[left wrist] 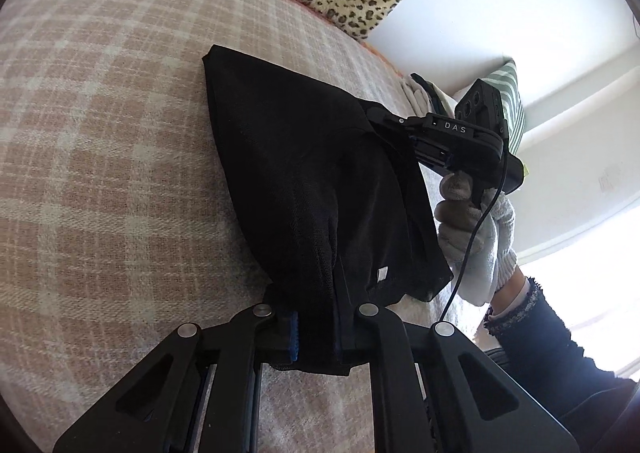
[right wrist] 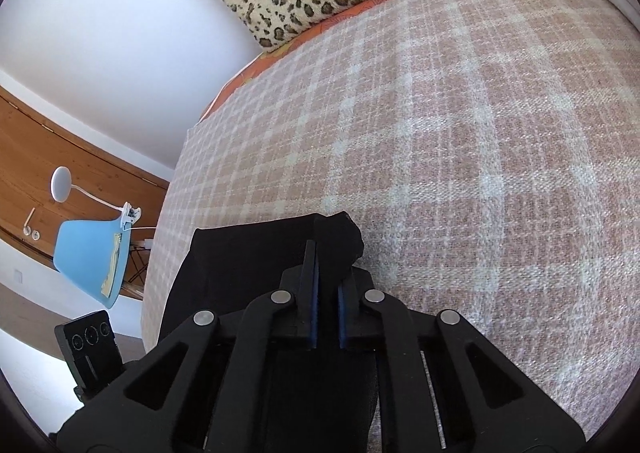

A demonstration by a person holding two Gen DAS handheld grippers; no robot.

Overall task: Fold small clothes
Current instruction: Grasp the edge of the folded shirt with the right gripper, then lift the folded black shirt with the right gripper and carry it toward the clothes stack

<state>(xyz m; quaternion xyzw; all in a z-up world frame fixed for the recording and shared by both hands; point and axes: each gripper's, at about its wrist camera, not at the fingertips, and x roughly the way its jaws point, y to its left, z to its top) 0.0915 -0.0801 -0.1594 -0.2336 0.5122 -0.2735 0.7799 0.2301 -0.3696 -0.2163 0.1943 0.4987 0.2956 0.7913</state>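
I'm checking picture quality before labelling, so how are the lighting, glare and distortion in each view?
Left wrist view: the window area at right is blown out white; the black garment shows almost no texture; fisheye bulges the plaid blanket. Right wrist view: even light, sharp blanket weave, black corner vignetting, curved wooden door edges.

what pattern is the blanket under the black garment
A pink-beige and white plaid blanket, clearest in the right wrist view.
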